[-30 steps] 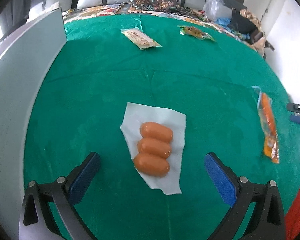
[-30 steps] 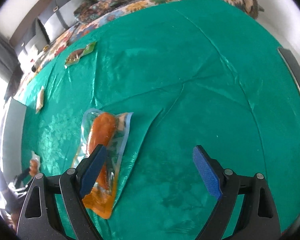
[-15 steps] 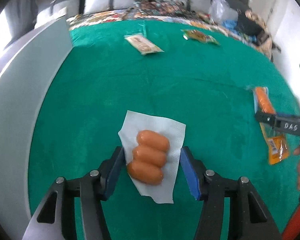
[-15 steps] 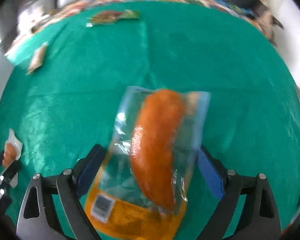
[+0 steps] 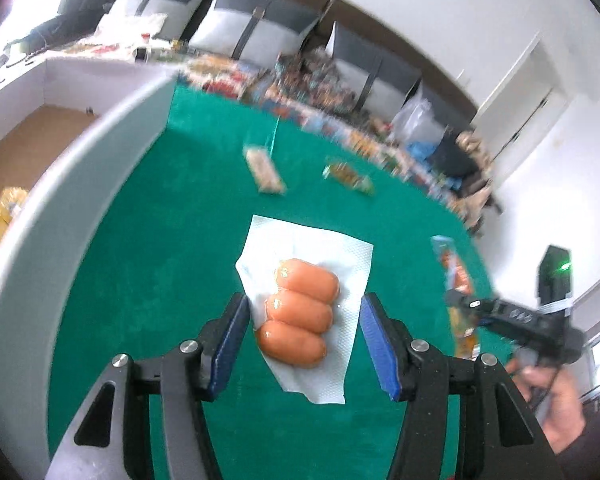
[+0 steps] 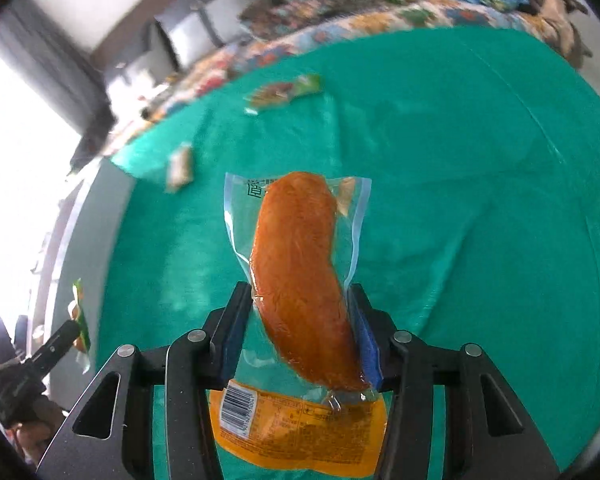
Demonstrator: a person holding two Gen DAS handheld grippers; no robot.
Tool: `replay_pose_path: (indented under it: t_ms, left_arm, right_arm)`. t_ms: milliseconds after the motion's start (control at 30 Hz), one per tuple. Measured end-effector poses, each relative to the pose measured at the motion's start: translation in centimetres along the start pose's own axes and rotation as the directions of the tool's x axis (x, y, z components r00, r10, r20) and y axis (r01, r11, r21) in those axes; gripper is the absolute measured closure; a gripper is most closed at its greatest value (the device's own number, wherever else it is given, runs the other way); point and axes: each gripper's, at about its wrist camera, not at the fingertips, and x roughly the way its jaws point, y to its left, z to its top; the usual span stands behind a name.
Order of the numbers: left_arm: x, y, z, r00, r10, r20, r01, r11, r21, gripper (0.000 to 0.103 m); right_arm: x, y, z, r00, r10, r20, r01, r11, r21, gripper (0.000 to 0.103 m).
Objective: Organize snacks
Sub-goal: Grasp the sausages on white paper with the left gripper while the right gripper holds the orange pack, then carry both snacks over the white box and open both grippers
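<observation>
My left gripper (image 5: 302, 332) is shut on a white pack of three small sausages (image 5: 300, 312) and holds it lifted above the green tablecloth (image 5: 160, 260). My right gripper (image 6: 298, 332) is shut on a clear-and-orange pack with one large sausage (image 6: 300, 276), also lifted off the cloth. The right gripper with its pack shows at the right of the left wrist view (image 5: 500, 316). The left gripper shows at the lower left of the right wrist view (image 6: 56, 348).
A beige snack bar (image 5: 265, 170) and a green snack packet (image 5: 348, 176) lie at the far side of the cloth. They also show in the right wrist view, the bar (image 6: 180, 168) and the packet (image 6: 284, 92). A grey wall panel (image 5: 72, 184) runs along the left.
Both grippers closed on their packs and lifted them off the cloth. The left went from wide open to shut on the small sausages; the right swung over the large sausage pack and gripped it.
</observation>
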Motion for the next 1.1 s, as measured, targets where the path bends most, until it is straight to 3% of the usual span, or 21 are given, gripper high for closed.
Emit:
replay_pose_path:
  t_ms: [133,267,467,633,767,800,833,867,900,933,967,1100]
  left_arm:
    - [-5.3,0.9,2.4,0.995,-0.023,0.092,0.025,1.0,-0.017,0.047]
    - [-10.5,3.6,4.6,0.986,0.004,0.165,0.002,0.999,-0.034,0.046]
    - [-16.7,11.1,6.4,0.953,0.207,0.223,-0.192,0.978,-0.085,0.046]
    - [-19.6,18.8,4.9,0.906,0.373,0.197,-0.339,0.922,-0.188,0.046]
    - [-18.7,22.8,3.4,0.868,0.478,0.132,-0.445,0.868,-0.22,0.044]
    - [-18.2,24.1,3.0,0.847,0.519,0.113,-0.483,0.841,-0.242,0.036]
    - [-18.1,24.9,2.4,0.839,0.535,0.1,-0.497,0.828,-0.26,0.027]
    - [-17.7,25.8,2.2,0.829,0.553,0.079,-0.513,0.81,-0.285,0.01]
    - [-17.6,26.6,1.7,0.816,0.574,0.068,-0.529,0.789,-0.312,0.006]
    - [-17.9,27.0,1.3,0.806,0.588,0.072,-0.536,0.776,-0.332,0.006]
    - [-18.3,27.3,0.7,0.799,0.596,0.083,-0.535,0.768,-0.353,0.004]
    - [-19.4,27.0,-0.5,0.796,0.592,0.129,-0.498,0.76,-0.418,0.001]
  right_arm:
    - [-1.6,5.1,0.4,0.997,0.075,0.014,-0.074,0.994,-0.08,0.051]
    - [-2.4,12.6,0.7,0.987,0.163,0.015,-0.158,0.972,-0.175,0.051]
    - [-3.0,24.2,0.3,0.947,0.319,-0.039,-0.316,0.902,-0.293,0.051]
    - [-1.2,34.1,-1.1,0.912,0.392,-0.125,-0.409,0.828,-0.384,0.05]
    - [2.0,40.9,-3.9,0.904,0.379,-0.199,-0.428,0.78,-0.457,0.045]
    - [2.9,42.1,-4.6,0.904,0.369,-0.215,-0.427,0.771,-0.473,0.034]
    - [3.9,43.1,-5.4,0.908,0.355,-0.224,-0.42,0.764,-0.49,0.028]
    - [5.2,44.1,-6.2,0.92,0.323,-0.223,-0.393,0.762,-0.515,0.02]
    - [6.4,44.8,-7.1,0.937,0.267,-0.226,-0.349,0.759,-0.549,0.02]
    - [7.5,45.4,-7.9,0.954,0.206,-0.215,-0.295,0.756,-0.584,0.02]
    - [7.5,45.6,-8.2,0.961,0.201,-0.192,-0.277,0.752,-0.597,0.02]
    - [5.4,43.9,-8.0,0.949,0.279,-0.149,-0.31,0.731,-0.607,0.02]
